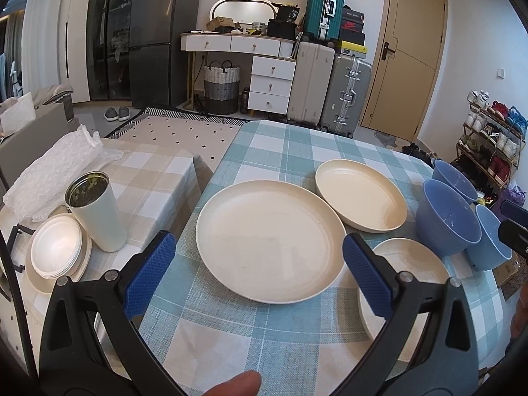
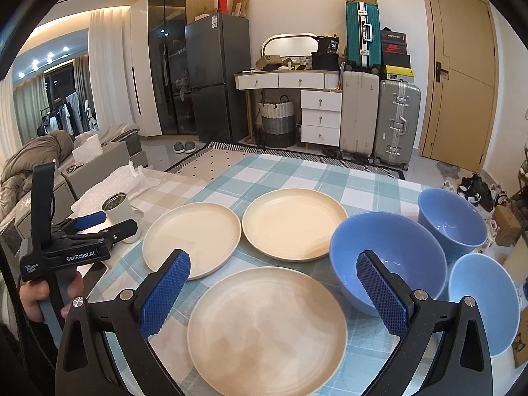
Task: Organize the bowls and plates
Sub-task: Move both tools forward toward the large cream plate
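Observation:
Three cream plates lie on the blue-check tablecloth (image 1: 290, 151): a left plate (image 1: 270, 244) (image 2: 191, 237), a far plate (image 1: 361, 194) (image 2: 293, 224) and a near plate (image 1: 409, 274) (image 2: 267, 330). To their right stand three blue bowls: a middle one (image 1: 445, 217) (image 2: 386, 257), a far one (image 1: 455, 178) (image 2: 452, 221) and a near one (image 1: 491, 241) (image 2: 481, 300). My left gripper (image 1: 258, 237) hangs open above the left plate, holding nothing. My right gripper (image 2: 273, 259) is open and empty over the near plate, its right finger in front of the middle bowl.
On the beige-check side table to the left stand a white tumbler (image 1: 95, 211), a stack of white dishes (image 1: 57, 250) and crumpled bubble wrap (image 1: 56, 171). A hand (image 2: 43, 297) holds the left gripper's handle. Suitcases, drawers and a shoe rack (image 1: 491, 138) stand beyond the table.

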A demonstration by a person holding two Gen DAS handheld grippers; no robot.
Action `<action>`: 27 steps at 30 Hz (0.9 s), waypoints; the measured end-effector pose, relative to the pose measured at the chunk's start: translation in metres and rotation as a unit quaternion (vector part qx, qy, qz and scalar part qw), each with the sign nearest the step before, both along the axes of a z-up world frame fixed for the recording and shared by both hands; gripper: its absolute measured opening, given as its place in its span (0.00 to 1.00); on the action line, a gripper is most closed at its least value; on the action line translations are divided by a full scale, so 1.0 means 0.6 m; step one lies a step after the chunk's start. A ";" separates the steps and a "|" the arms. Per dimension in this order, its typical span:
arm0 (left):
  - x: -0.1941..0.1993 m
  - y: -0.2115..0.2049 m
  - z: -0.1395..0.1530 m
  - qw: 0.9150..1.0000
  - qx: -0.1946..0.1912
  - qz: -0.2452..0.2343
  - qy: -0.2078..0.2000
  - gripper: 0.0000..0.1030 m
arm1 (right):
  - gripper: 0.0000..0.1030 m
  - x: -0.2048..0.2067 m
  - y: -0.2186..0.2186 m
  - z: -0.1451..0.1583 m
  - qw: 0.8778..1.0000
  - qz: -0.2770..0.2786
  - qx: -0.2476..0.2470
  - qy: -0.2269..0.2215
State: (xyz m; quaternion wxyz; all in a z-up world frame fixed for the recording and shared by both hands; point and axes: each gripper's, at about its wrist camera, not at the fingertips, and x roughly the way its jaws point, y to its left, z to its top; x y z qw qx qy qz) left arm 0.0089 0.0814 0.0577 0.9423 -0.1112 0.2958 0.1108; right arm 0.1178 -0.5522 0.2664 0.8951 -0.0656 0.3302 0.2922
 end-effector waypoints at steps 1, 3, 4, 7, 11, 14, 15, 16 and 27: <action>0.003 0.001 -0.002 1.000 0.001 0.000 0.002 0.98 | 1.00 0.003 0.005 -0.004 1.000 0.002 -0.001 0.002; 0.009 0.004 -0.006 1.000 0.000 0.000 0.007 0.98 | 1.00 0.006 0.015 -0.008 1.000 0.006 -0.004 0.006; 0.012 0.006 -0.008 1.000 -0.001 0.000 0.009 0.98 | 1.00 0.009 0.020 -0.010 1.000 0.008 -0.005 0.008; 0.019 0.014 -0.014 1.000 -0.008 0.000 0.014 0.98 | 1.00 0.018 0.037 -0.015 1.000 0.013 -0.007 0.014; 0.029 0.023 -0.021 1.000 -0.007 0.003 0.021 0.98 | 1.00 0.029 0.054 -0.021 1.000 0.017 -0.008 0.019; 0.037 0.032 -0.027 1.000 -0.010 0.005 0.028 0.98 | 1.00 0.040 0.066 -0.026 0.999 0.018 -0.011 0.027; 0.039 0.035 -0.028 1.000 -0.012 0.005 0.029 0.98 | 1.00 0.043 0.069 -0.028 0.999 0.018 -0.011 0.028; 0.042 0.038 -0.030 0.999 -0.013 0.005 0.030 0.98 | 1.00 0.048 0.074 -0.030 0.999 0.018 -0.013 0.030; 0.077 0.059 -0.054 0.998 -0.010 0.008 0.054 0.98 | 1.00 0.092 0.116 -0.072 0.998 0.022 -0.019 0.056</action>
